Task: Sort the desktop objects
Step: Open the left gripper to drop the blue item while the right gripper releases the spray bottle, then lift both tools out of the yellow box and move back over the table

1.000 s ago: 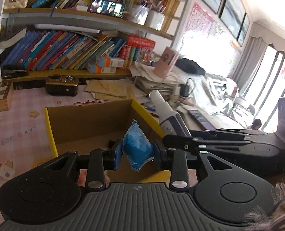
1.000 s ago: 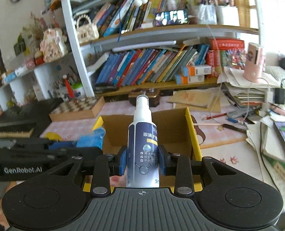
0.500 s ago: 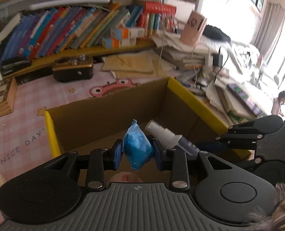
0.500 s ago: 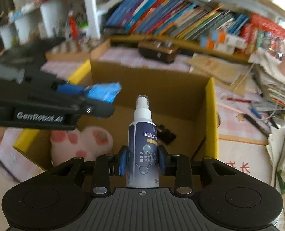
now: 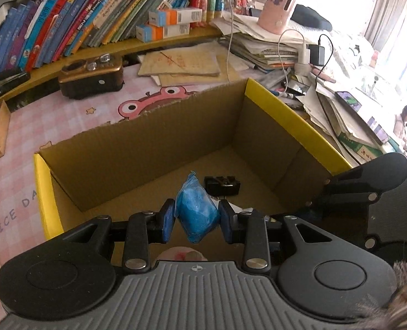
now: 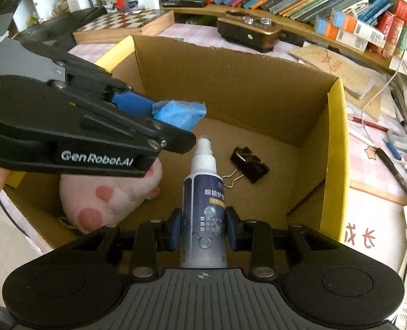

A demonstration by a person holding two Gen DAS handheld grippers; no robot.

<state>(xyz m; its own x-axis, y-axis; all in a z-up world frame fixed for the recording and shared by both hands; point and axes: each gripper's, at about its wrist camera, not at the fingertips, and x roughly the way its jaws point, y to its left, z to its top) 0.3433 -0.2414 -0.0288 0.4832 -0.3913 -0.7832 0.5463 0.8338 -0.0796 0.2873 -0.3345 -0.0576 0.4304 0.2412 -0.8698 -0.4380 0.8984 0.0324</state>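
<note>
Cluttered pink desk mat [image 5: 74, 115] surrounds an open cardboard box [image 5: 291, 118], yellow rims at 3 and 9 o'clock. Left gripper [image 5: 197, 221] clamps a blue packet [image 5: 196, 214] over the box's floor. Right gripper [image 6: 204, 232] pinches a spray bottle [image 6: 203, 198], nozzle toward 12. Binder clip [image 6: 248, 163] and plush paw [image 6: 107, 200] lie inside; the far floor is bare.

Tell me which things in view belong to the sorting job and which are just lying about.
In the job:
- left gripper, shut on blue packet
- right gripper, shut on spray bottle
- cardboard box, holding black binder clip and pink plush paw

Lying about:
- chessboard
- brown case
- books
- paper piles
</note>
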